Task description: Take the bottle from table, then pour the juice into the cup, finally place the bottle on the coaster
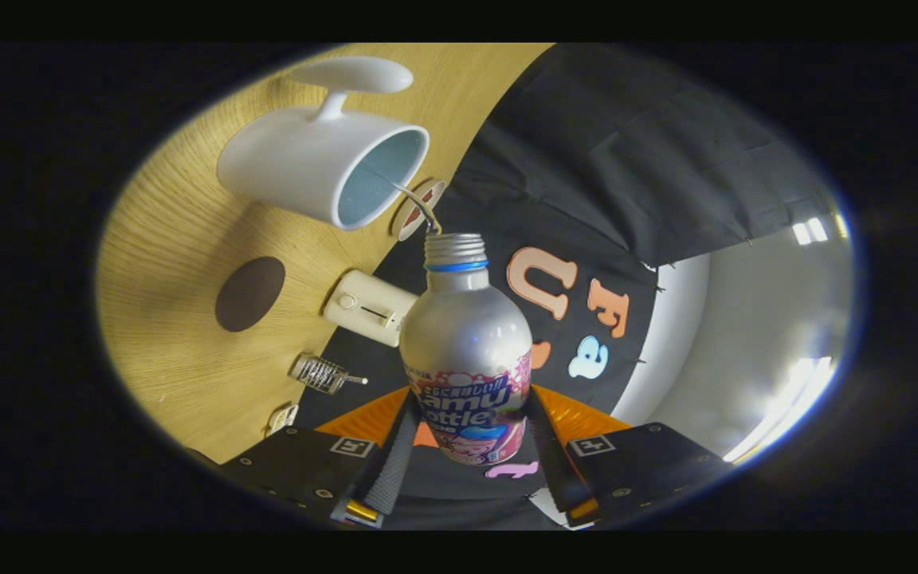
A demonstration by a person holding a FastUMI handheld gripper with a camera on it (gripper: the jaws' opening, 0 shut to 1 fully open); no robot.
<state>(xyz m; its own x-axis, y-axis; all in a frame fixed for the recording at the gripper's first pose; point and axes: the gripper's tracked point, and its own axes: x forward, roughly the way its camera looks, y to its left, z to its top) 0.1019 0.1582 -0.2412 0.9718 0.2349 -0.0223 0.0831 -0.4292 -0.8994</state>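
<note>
**Bottle tipped at the cup's mouth**

The gripper (467,446) is clamped on the bottle (467,351), both fingers pressing its lower body. The bottle's long axis runs straight ahead — its open neck just short of the white cup (300,163), a thin stream bridging them. The dark coaster (249,293) lies beside the cup, on the wooden table (180,239).

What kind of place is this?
Probably a staged test booth: a wooden table bearing a white cup, backed by a black cloth wall. The gripper is shut on a bottle tilted toward the cup.
</note>
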